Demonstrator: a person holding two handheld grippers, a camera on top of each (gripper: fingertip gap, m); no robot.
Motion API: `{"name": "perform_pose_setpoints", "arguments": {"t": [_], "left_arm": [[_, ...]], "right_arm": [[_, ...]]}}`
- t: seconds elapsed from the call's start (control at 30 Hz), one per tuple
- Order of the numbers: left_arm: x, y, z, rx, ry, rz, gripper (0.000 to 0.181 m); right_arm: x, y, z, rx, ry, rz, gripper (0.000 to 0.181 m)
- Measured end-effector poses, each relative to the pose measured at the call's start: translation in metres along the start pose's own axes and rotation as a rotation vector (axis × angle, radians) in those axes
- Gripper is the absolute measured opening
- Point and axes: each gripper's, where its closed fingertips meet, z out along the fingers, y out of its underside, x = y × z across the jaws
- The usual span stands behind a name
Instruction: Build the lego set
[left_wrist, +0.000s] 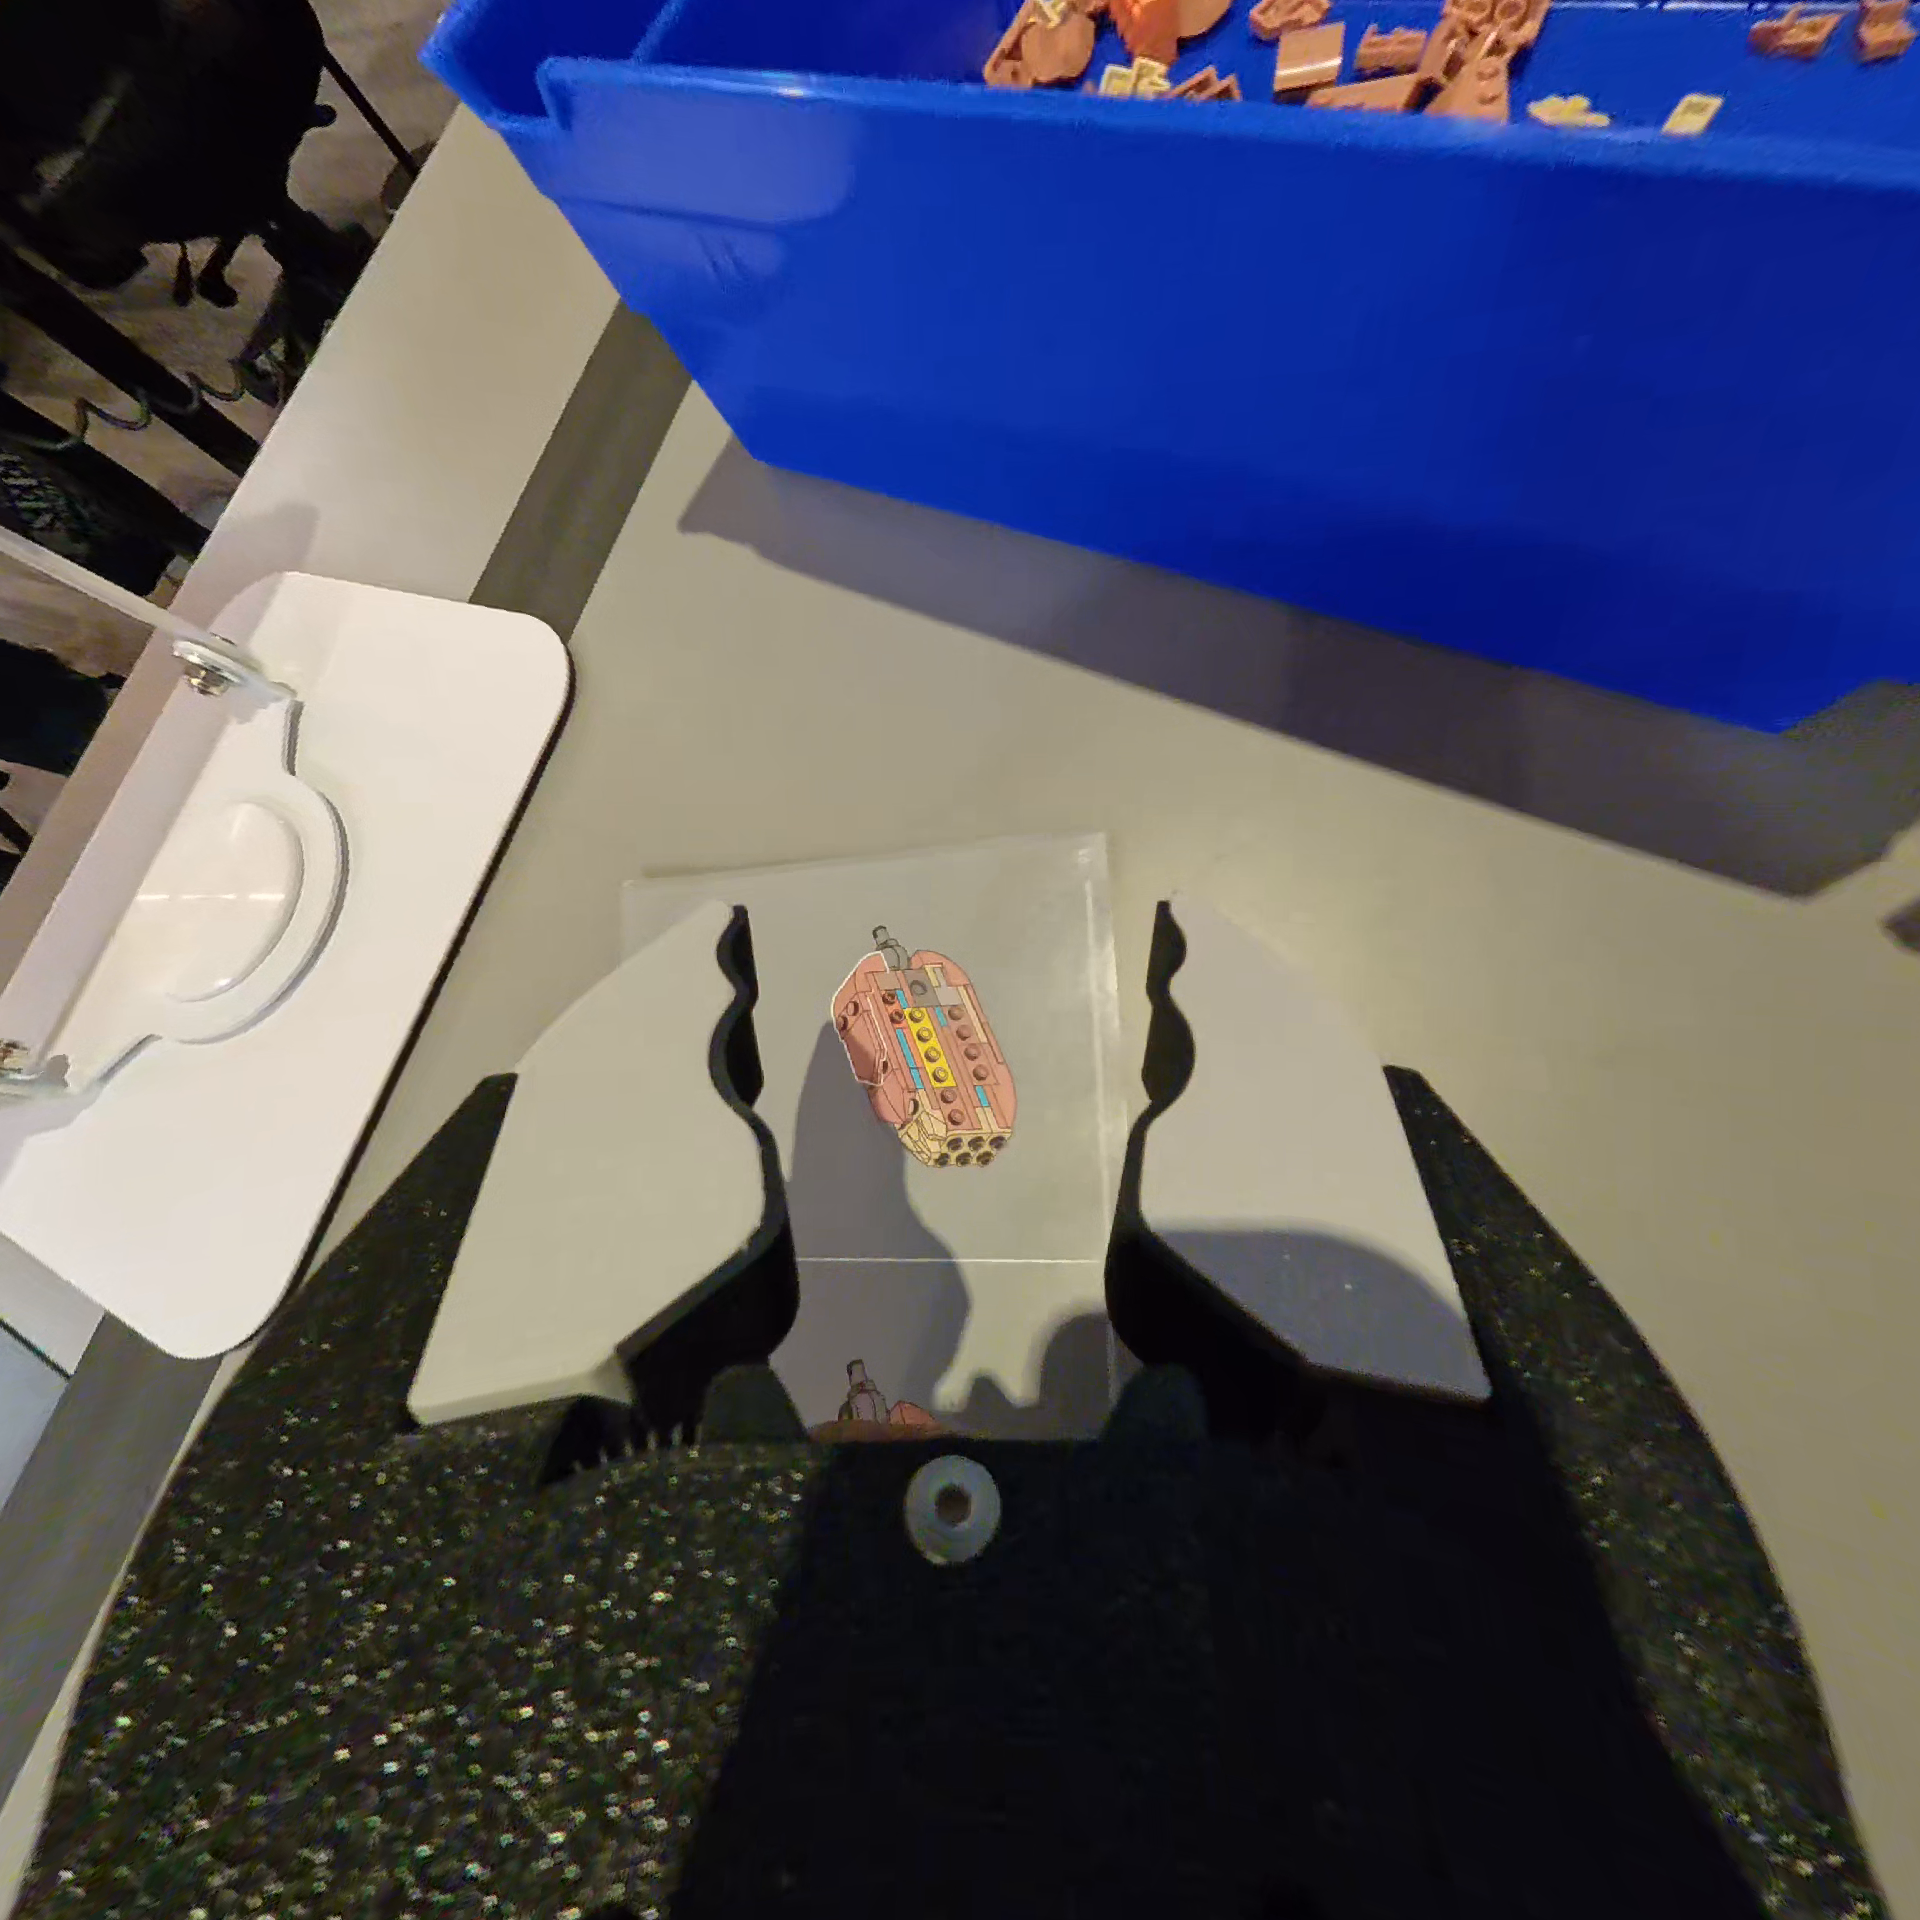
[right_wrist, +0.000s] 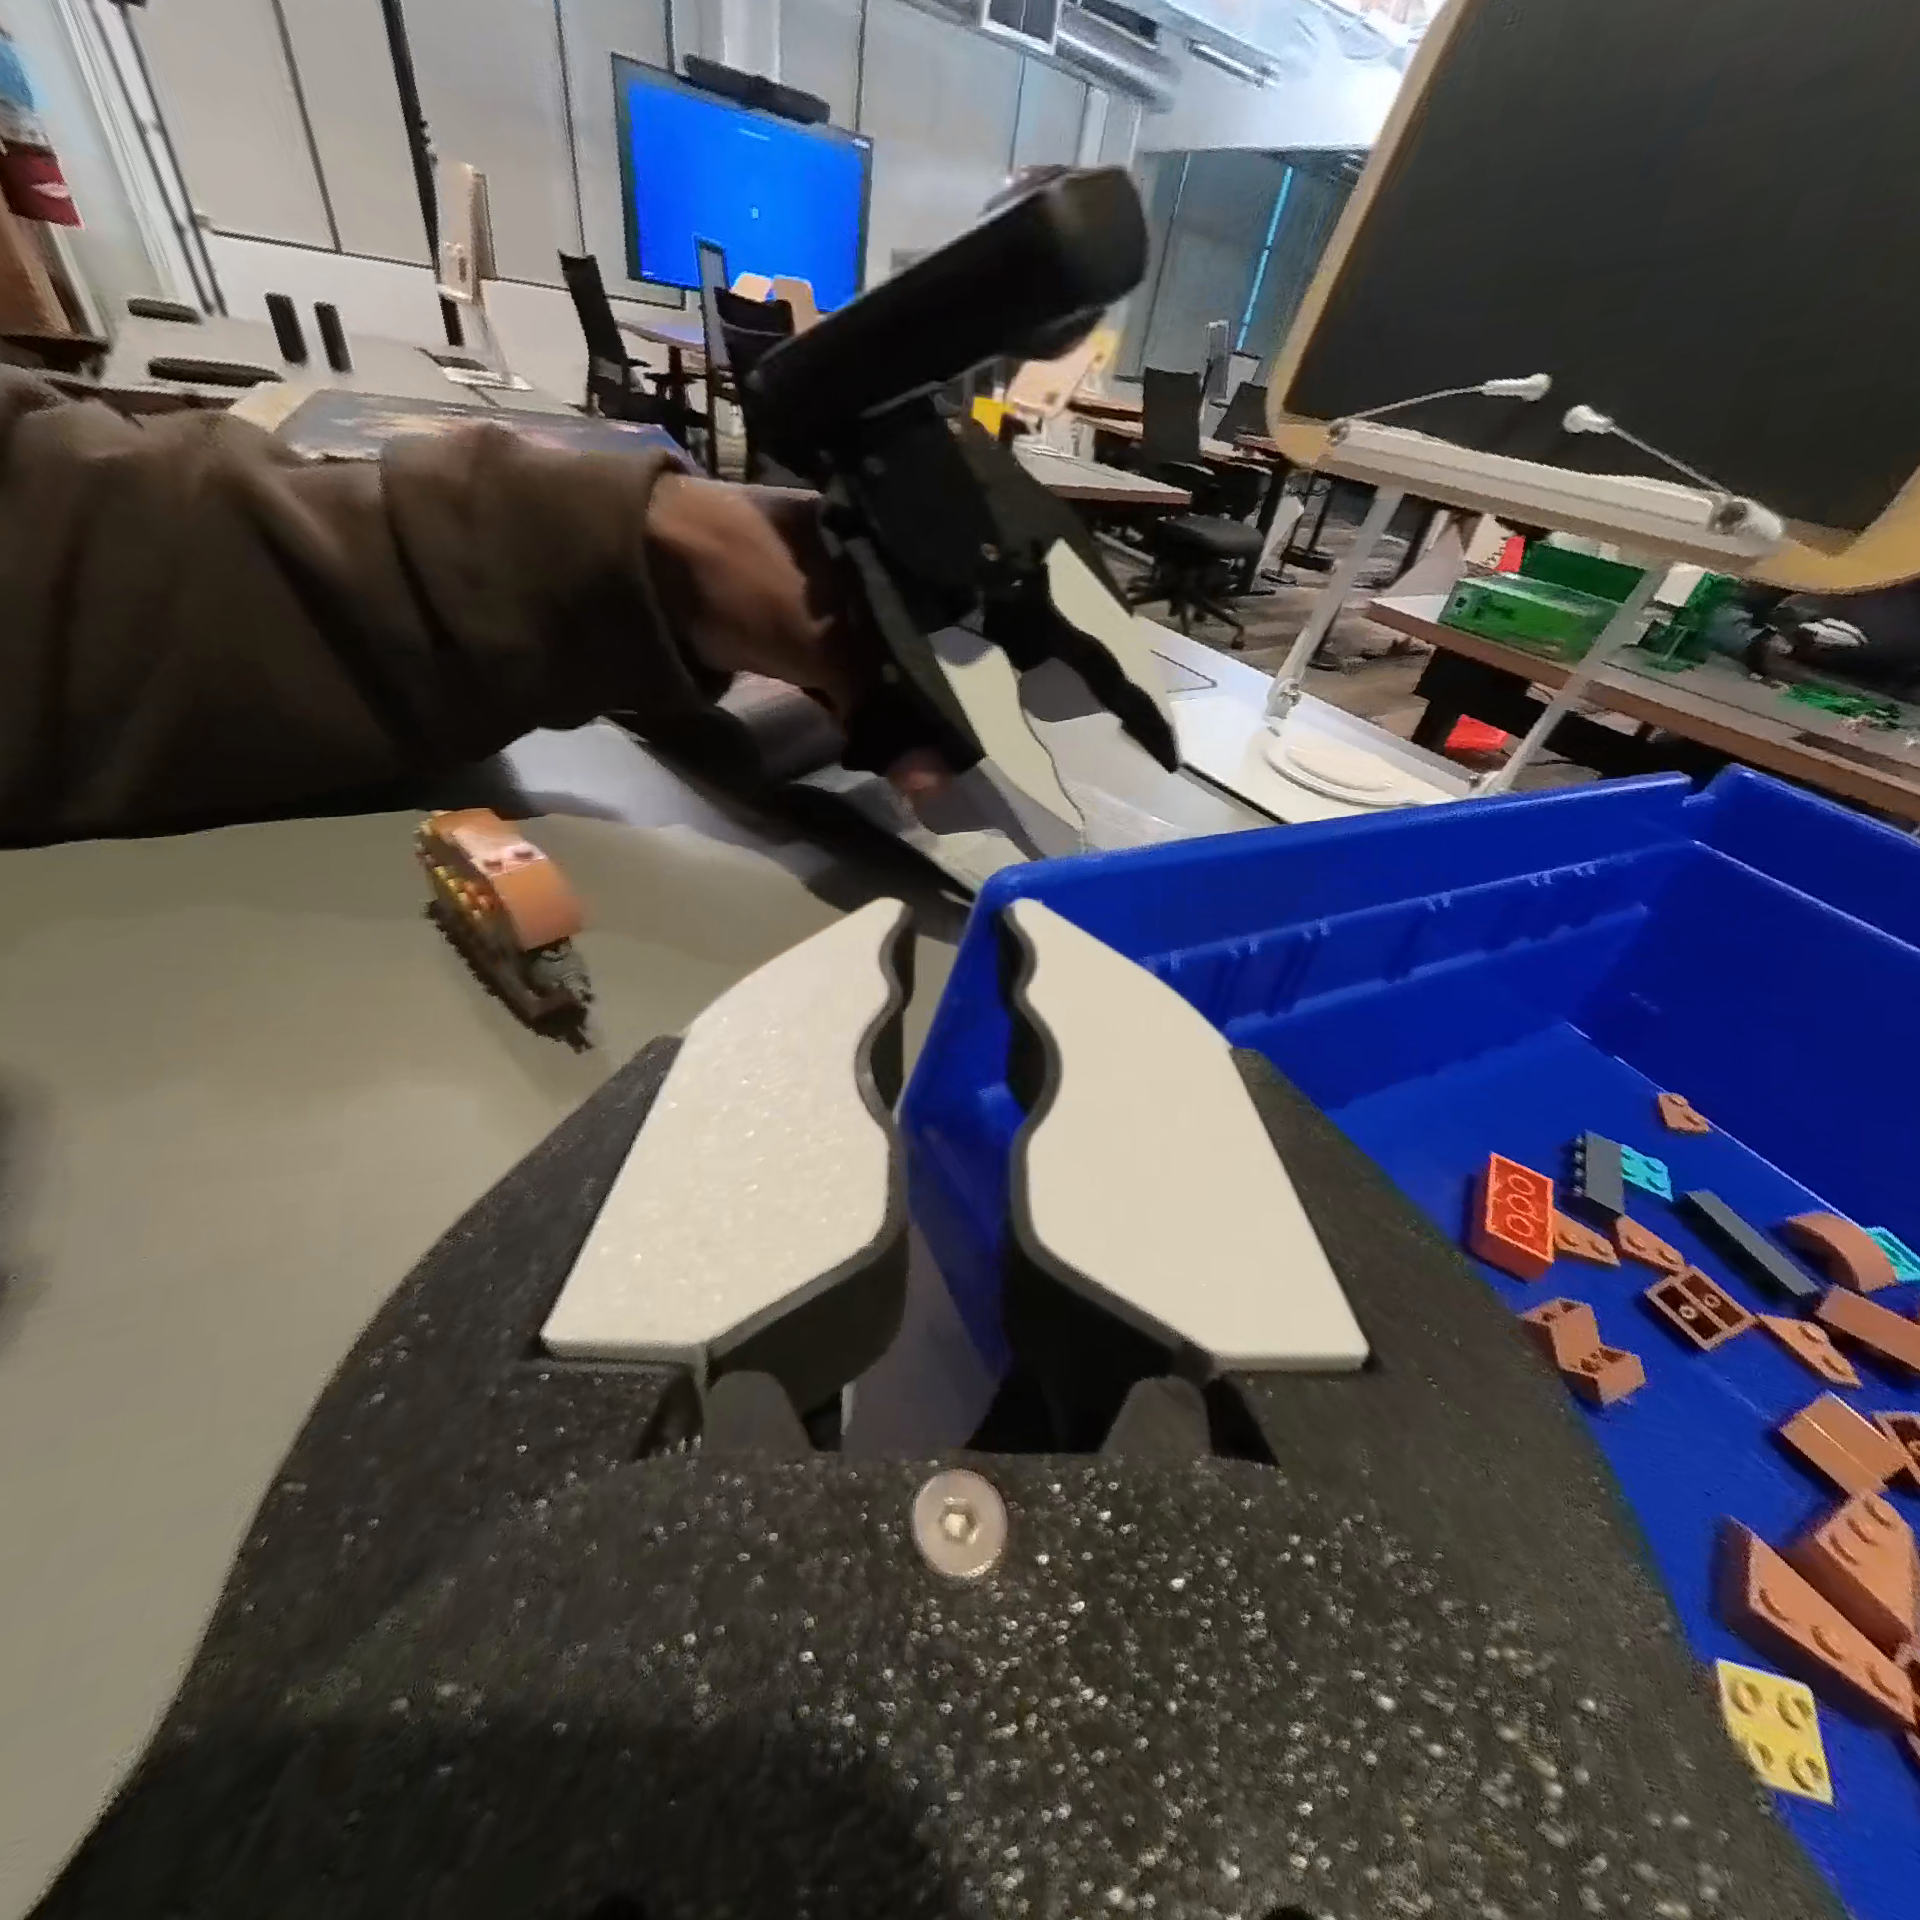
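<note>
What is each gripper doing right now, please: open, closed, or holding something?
Left gripper: open, empty, above the instruction sheet.
Right gripper: nearly closed with a narrow gap, empty, by the blue bin.

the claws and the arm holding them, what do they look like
Both claws share one design. The left claw and right claw each have a matte black, speckled body, two pale grey fingers with wavy black inner edges, and one central screw. In the right wrist view the left claw carries a black handle and a black device on top. The person's sleeve is dark brown.
</note>
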Motion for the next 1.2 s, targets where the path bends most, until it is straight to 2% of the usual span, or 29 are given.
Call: {"name": "perform_pose_setpoints", "arguments": {"t": [0.2, 0.4, 0.5, 0.57, 0.63, 0.77, 0.83, 0.93, 1.2], "left_arm": [[-0.001, -0.001, -0.009, -0.004, 0.003, 0.005, 0.073], [-0.007, 0.002, -0.013, -0.001, 0.004, -0.018, 0.072], [-0.008, 0.007, -0.013, -0.024, 0.006, -0.021, 0.071], [-0.008, 0.008, -0.012, -0.034, 0.006, -0.029, 0.071], [-0.005, 0.007, -0.010, -0.045, 0.008, -0.028, 0.070], [0.003, 0.009, 0.001, -0.085, 0.015, 0.002, 0.070], [0.004, 0.014, 0.007, -0.118, 0.000, 0.028, 0.070], [0.003, 0.019, 0.012, -0.143, -0.003, 0.045, 0.069], [0.008, 0.015, 0.019, -0.140, 0.035, 0.059, 0.070]], "right_arm": [[0.030, 0.004, -0.001, -0.004, 0.063, -0.067, 0.020], [0.074, 0.007, -0.002, 0.015, 0.149, -0.037, 0.031], [0.084, 0.007, -0.001, 0.005, 0.183, -0.053, 0.034], [0.078, 0.001, -0.003, 0.008, 0.197, -0.047, 0.033], [0.057, -0.011, 0.001, 0.033, 0.157, -0.062, 0.030], [0.005, -0.020, 0.029, 0.055, 0.002, -0.065, 0.028], [-0.009, -0.018, 0.044, 0.059, -0.054, -0.051, 0.027], [-0.011, -0.014, 0.052, 0.057, -0.063, -0.054, 0.027], [-0.009, -0.011, 0.047, 0.063, -0.066, -0.032, 0.025]]}}
